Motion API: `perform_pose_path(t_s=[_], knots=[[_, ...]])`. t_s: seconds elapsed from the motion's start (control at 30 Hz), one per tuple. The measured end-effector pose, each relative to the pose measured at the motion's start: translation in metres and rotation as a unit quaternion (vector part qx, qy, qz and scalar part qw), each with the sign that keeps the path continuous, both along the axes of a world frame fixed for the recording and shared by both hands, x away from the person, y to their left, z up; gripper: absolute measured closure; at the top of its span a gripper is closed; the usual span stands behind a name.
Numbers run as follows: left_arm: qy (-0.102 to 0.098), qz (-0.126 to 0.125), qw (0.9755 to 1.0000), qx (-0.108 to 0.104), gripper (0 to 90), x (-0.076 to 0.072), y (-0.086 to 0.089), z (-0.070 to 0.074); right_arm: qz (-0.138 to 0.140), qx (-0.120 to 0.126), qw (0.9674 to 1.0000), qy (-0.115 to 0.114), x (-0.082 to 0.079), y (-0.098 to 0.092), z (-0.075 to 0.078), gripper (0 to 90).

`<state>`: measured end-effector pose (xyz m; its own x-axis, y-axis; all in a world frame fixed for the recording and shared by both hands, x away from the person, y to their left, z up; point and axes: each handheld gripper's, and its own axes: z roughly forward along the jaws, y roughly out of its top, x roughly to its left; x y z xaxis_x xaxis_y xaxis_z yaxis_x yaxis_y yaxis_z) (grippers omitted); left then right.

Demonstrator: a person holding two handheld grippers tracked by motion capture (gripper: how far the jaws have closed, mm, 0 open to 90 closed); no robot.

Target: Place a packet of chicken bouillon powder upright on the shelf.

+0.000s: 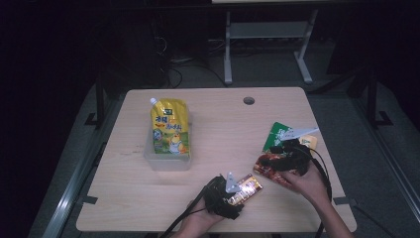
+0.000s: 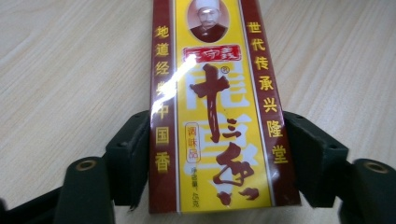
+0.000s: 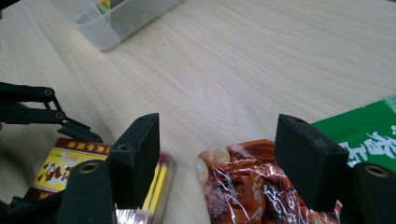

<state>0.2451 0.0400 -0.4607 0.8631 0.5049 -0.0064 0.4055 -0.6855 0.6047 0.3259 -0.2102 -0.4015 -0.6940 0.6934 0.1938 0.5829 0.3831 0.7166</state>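
Where the table's (image 1: 218, 124) near edge meets the person's forearms, the entries begin, each placed relative to the clear plastic tub (image 1: 167, 157).

1. Left gripper (image 1: 236, 192): nearest the person, toward the near side of the tub and to its right. Its jaws are spread, one black pad on each long edge of the yellow-and-maroon seasoning packet (image 2: 217, 112); in the left gripper view the pads sit right at those edges, and whether they press cannot be told.

2. Seasoning packet: flat on the table, face up, glossy, printed with Chinese characters and a small portrait at its far end. It lies well apart from the tub.

3. Right gripper (image 1: 283, 157): farther right of the tub, held in the person's right hand (image 1: 307, 183). Its jaws stand wide, and in the right gripper view they close on nothing; the red-brown crinkled foil pouch (image 3: 261, 186) lies under and between them.

4. Green packet (image 1: 277, 135): just beyond the foil pouch, partly under the right gripper.

5. Clear plastic tub: at the table's left-centre, holding a yellow spouted pouch (image 1: 170, 126) that leans against its far wall.

6. Round cable hole (image 1: 248, 100): beyond the tub, toward the far right.
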Motion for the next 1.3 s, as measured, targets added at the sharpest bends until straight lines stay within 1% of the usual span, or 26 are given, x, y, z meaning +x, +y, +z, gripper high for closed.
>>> perform_pose_path(t_s=[0.13, 0.17, 0.23, 0.27, 0.37, 0.43, 0.5, 0.53, 0.6, 0.67, 0.77, 0.8, 0.9, 0.93, 0.97, 1.03, 1.1, 1.13, 1.27, 1.3], knots=[[-0.001, 0.002, 1.0, -0.002, 31.7, 0.001, 0.001, 0.0, -0.002, -0.003, 1.0, 0.006, 0.0, 0.002, 0.0, 30.6], [-0.004, 0.004, 1.0, -0.001, 31.8, 0.001, 0.002, 0.0, -0.002, -0.002, 1.0, 0.006, 0.0, 0.002, 0.0, 30.7], [-0.01, 0.01, 0.9999, -0.008, 31.9, 0.002, 0.004, 0.001, -0.002, 0.0, 1.0, 0.007, 0.0, 0.002, 0.0, 30.9], [-0.01, 0.013, 0.9998, -0.012, 31.9, 0.003, 0.006, 0.002, -0.001, 0.004, 0.9999, 0.009, 0.0, 0.003, 0.0, 31.0], [-0.025, 0.022, 0.9992, -0.021, 32.0, 0.007, 0.011, 0.006, -0.001, 0.009, 0.9997, 0.021, 0.001, 0.006, -0.001, 30.9], [-0.032, 0.03, 0.9987, -0.027, 32.0, 0.011, 0.015, 0.011, 0.002, 0.014, 0.9996, 0.025, 0.003, 0.008, -0.002, 30.2], [-0.042, 0.04, 0.9977, -0.035, 32.0, 0.014, 0.018, 0.015, 0.005, 0.025, 0.9993, 0.029, 0.006, 0.011, -0.004, 30.4], [-0.046, 0.046, 0.9972, -0.039, 32.0, 0.016, 0.02, 0.017, 0.004, 0.032, 0.9988, 0.036, 0.006, 0.013, -0.004, 30.0], [-0.048, 0.061, 0.9958, -0.05, 32.0, 0.019, 0.023, 0.02, 0.007, 0.043, 0.9981, 0.045, 0.009, 0.016, -0.005, 29.6], [-0.057, 0.067, 0.995, -0.048, 32.0, 0.023, 0.027, 0.024, 0.007, 0.054, 0.997, 0.054, 0.012, 0.021, -0.006, 29.3], [-0.07, 0.079, 0.9928, -0.057, 32.0, 0.026, 0.03, 0.031, 0.01, 0.064, 0.9957, 0.067, 0.016, 0.027, -0.007, 28.7], [-0.075, 0.079, 0.9924, -0.057, 32.0, 0.027, 0.031, 0.032, 0.012, 0.066, 0.9952, 0.071, 0.018, 0.03, -0.006, 28.6], [-0.089, 0.088, 0.9901, -0.064, 32.0, 0.028, 0.033, 0.037, 0.015, 0.072, 0.9942, 0.078, 0.022, 0.036, -0.004, 28.5], [-0.09, 0.092, 0.9895, -0.066, 32.0, 0.028, 0.033, 0.038, 0.016, 0.078, 0.9937, 0.079, 0.024, 0.038, -0.004, 28.5], [-0.098, 0.092, 0.9886, -0.068, 32.0, 0.028, 0.034, 0.039, 0.017, 0.082, 0.9933, 0.08, 0.025, 0.039, -0.003, 28.6], [-0.107, 0.096, 0.9871, -0.07, 32.0, 0.028, 0.034, 0.04, 0.015, 0.099, 0.991, 0.089, 0.028, 0.043, -0.002, 28.7], [-0.114, 0.104, 0.985, -0.079, 31.9, 0.028, 0.034, 0.041, 0.013, 0.104, 0.9899, 0.095, 0.029, 0.044, -0.003, 28.8], [-0.117, 0.105, 0.9844, -0.079, 31.9, 0.028, 0.034, 0.041, 0.011, 0.107, 0.9886, 0.105, 0.031, 0.046, -0.004, 28.4], [-0.122, 0.11, 0.9828, -0.083, 31.9, 0.029, 0.036, 0.041, 0.012, 0.12, 0.985, 0.123, 0.034, 0.047, -0.007, 29.9], [-0.124, 0.113, 0.9823, -0.084, 32.0, 0.029, 0.036, 0.041, 0.017, 0.131, 0.9819, 0.135, 0.036, 0.048, -0.009, 32.2]])
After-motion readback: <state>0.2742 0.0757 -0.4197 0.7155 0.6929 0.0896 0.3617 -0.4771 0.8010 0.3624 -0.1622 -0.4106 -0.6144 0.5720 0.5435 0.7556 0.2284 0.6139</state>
